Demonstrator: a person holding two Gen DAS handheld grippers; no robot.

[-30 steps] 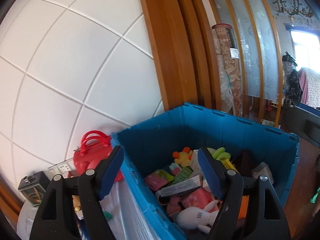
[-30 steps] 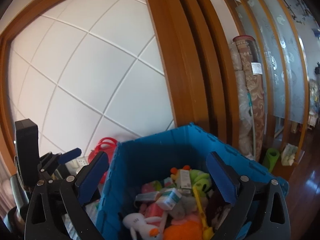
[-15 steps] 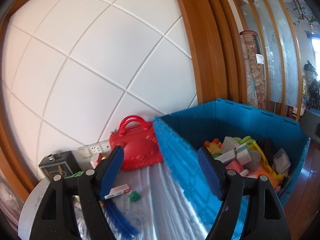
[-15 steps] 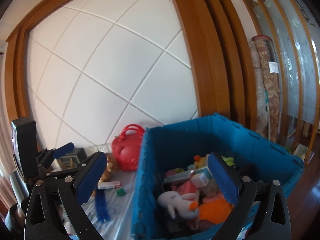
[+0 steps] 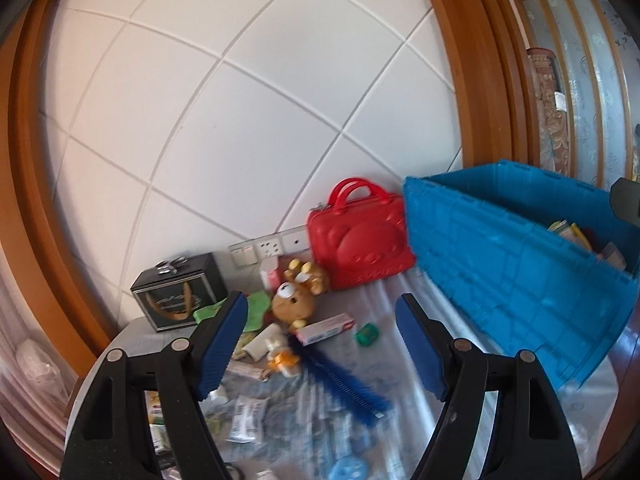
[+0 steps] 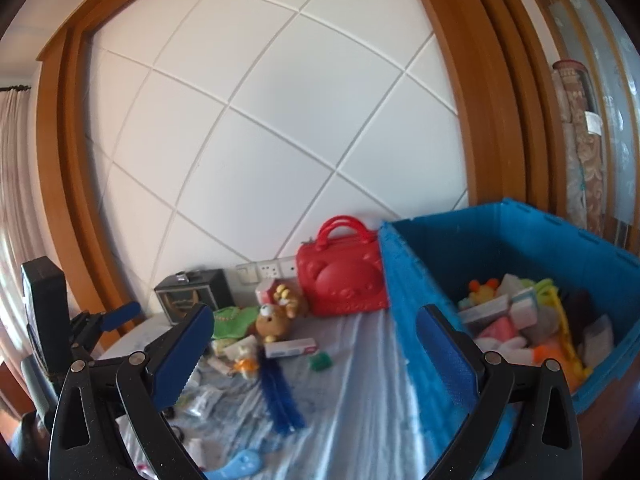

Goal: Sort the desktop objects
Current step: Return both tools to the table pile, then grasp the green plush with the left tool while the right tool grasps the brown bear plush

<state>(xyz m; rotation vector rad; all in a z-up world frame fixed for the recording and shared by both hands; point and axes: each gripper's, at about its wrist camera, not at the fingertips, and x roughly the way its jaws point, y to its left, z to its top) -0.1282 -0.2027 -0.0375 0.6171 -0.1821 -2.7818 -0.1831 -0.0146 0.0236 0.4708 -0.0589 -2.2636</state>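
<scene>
- Two grippers: the left gripper (image 5: 320,344) and the right gripper (image 6: 316,352) both stand wide open, nothing between their blue pads.
- One blue crate (image 5: 516,276) at 3 o'clock in the left view; in the right view the crate (image 6: 404,300) holds a heap of toys and small boxes, among them one white plush rabbit (image 6: 508,348).
- One red handbag (image 5: 360,240) at 12 o'clock, against the wall and just beside the crate.
- One brown plush bear (image 5: 296,296), one red-and-white carton (image 5: 326,328), one green block (image 5: 367,335), one blue brush (image 5: 340,380) and one black box (image 5: 176,292) at 10 o'clock; small packets lie blurred near 7 o'clock.
- The table (image 6: 360,380) wears a pale, shiny cover; behind it a white panelled wall (image 5: 240,120) with wooden framing.
- Half a second ago the left camera looked into the crate; now it faces the scattered items, the crate having slid rightward.
</scene>
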